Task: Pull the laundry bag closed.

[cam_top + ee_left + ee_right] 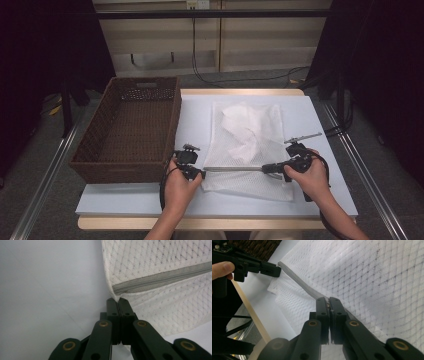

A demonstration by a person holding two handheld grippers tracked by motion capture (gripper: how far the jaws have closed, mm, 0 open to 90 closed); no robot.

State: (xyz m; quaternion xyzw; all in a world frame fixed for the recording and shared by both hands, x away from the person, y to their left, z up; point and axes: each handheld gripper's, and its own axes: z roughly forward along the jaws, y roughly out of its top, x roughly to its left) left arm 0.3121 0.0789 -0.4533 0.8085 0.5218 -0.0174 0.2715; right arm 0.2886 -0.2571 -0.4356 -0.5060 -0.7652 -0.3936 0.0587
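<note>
A pale blue-white table top with a light wooden edge fills the middle of the high view; grey floor with metal rails runs down both sides of the frame, and a beige wall unit with dangling black cables crosses the top; a dark brown wicker basket sits at centre left, over the table's left edge.

A white mesh laundry bag lies flat in the centre of the frame, right of the basket; its grey zipper runs across near the bag's lower edge.

The left gripper sits at the zipper's left end, just below the basket's lower right corner; in the left gripper view its jaws are pressed together on the bag's corner where the zipper ends; the right gripper is at the zipper's right end, and in the right gripper view its jaws are closed tight on a small metal piece on the zipper line, likely the pull.
</note>
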